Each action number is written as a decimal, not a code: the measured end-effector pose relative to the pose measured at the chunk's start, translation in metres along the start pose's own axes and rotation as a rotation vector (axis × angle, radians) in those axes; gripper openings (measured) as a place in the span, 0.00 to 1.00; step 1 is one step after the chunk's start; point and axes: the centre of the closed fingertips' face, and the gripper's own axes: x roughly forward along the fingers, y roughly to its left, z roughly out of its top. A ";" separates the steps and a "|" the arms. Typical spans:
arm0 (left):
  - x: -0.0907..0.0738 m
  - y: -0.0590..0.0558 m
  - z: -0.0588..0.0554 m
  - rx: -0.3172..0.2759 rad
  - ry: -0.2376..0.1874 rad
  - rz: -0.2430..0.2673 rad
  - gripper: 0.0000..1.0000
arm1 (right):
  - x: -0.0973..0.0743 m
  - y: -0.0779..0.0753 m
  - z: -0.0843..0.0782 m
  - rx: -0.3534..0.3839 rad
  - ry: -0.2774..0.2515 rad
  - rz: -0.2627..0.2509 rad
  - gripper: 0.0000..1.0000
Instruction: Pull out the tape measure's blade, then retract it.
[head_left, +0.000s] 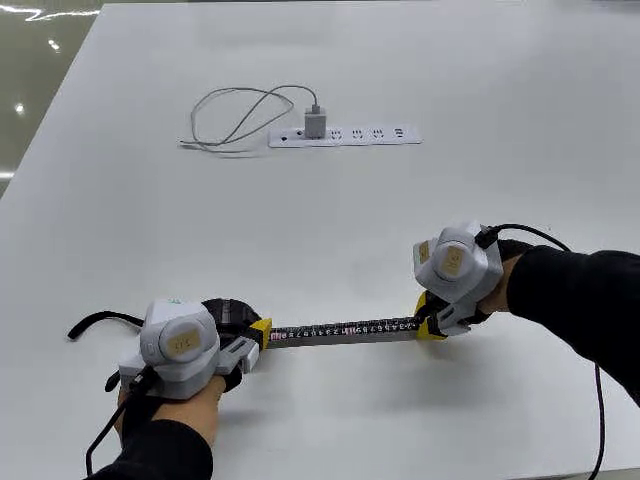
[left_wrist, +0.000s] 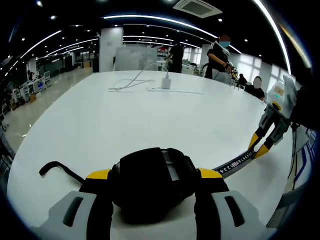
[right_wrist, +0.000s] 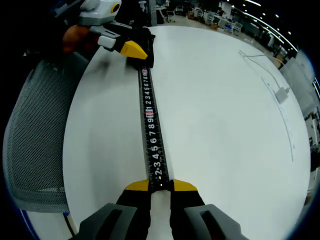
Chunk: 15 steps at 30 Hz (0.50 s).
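Your left tongs (head_left: 250, 342) are clenched on the tape measure's black case (left_wrist: 155, 185), at the near left of the white desk (head_left: 350, 230) | your right tongs (right_wrist: 160, 186) are pinched on the blade (right_wrist: 151, 125) at its tip | blade lies stretched flat on the desk between both tongs | power strip (head_left: 345, 135) well beyond.

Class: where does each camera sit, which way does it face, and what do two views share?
Head view: on the headset, looking down at the table; both sleeves show.
Left gripper view: on the left hand-held gripper, facing across the tape measure case.
Right gripper view: on the right hand-held gripper, facing back along the blade.
Shared: the blade.
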 end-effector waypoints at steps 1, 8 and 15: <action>0.000 0.000 0.000 0.001 0.000 0.000 0.62 | 0.000 0.000 0.000 -0.001 0.002 -0.001 0.10; 0.000 -0.001 0.000 0.007 -0.004 0.003 0.62 | 0.000 0.002 0.001 -0.010 -0.015 0.002 0.10; 0.000 -0.001 0.000 0.004 -0.009 0.002 0.62 | 0.001 0.002 0.004 0.037 -0.044 0.011 0.09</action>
